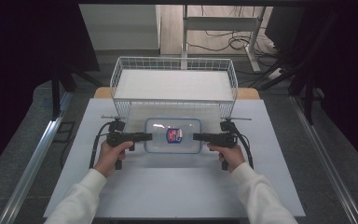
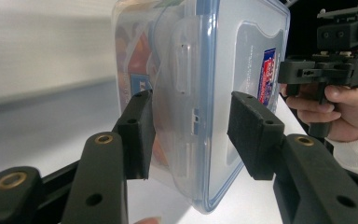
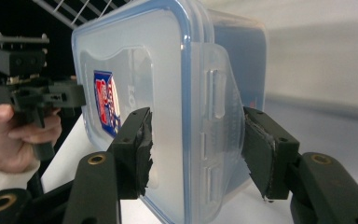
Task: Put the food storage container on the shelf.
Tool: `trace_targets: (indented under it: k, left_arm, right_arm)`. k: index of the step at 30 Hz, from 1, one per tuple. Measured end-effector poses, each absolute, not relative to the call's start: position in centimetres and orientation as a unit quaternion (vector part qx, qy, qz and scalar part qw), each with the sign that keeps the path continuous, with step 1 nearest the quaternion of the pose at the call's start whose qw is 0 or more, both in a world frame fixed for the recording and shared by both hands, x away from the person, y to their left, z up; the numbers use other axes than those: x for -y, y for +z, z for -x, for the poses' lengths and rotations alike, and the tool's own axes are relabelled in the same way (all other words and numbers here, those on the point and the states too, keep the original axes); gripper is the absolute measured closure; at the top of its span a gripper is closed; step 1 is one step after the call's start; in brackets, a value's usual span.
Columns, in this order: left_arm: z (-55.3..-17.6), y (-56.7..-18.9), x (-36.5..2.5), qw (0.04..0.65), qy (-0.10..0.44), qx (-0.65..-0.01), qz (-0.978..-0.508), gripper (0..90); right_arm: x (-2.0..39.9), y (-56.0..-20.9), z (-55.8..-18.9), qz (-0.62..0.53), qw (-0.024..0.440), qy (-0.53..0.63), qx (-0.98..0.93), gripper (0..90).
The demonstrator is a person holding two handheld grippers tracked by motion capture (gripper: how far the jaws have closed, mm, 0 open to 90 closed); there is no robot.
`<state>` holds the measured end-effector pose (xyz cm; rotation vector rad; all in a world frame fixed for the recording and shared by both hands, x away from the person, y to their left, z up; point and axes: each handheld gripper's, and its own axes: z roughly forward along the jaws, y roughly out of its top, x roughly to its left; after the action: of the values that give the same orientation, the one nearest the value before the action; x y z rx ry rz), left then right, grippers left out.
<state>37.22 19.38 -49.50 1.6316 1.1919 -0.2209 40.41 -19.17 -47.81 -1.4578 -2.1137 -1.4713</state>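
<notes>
High view: one clear lidded box (image 1: 173,135) with a blue-edged lid and a red-and-blue label (image 1: 174,135), lying flat on the white table (image 1: 177,186) just in front of an empty wire basket (image 1: 174,84). My left gripper (image 1: 148,136) comes at the box's left end, my right gripper (image 1: 196,136) at its right end, each held level in one hand. Left gripper view: my jaws straddle the box (image 2: 214,93) at its side latch (image 2: 182,70), one pad (image 2: 137,133) touching or nearly touching the wall, the other pad (image 2: 254,133) apart from the lid face; parted, nothing clamped. Right gripper view: the same at the far end, box (image 3: 168,93) between the jaws, latch tab (image 3: 216,93) between the pads, a gap on the wall side at least; spread, not grasping. Status, as I judge it: approach done, both ends bracketed, box on the table. Outstanding: closing on both ends or latches, then lifting or unlatching; which of the two I cannot tell. Basket holds nothing. Contents of box: coloured items, not identifiable.
</notes>
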Motion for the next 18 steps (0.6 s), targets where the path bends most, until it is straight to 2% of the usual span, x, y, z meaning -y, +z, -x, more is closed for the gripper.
trace_targets:
  k: [5,11,18]
  left_arm:
    - [-38.4,-50.7,-18.8,0.526,-0.097,-0.506,-0.677,51.7]
    - [-39.1,-51.3,-18.8,0.524,-0.101,-0.508,-0.677,51.5]
    - [-39.7,-51.7,-19.0,0.53,-0.113,-0.527,-0.655,51.3]
  right_arm:
    - [19.3,-48.3,-41.6,0.499,0.078,-0.492,0.709,43.7]
    - [19.4,-49.2,-42.1,0.511,0.083,-0.489,0.703,43.5]
    - [19.3,-49.7,-42.5,0.535,0.092,-0.496,0.677,43.1]
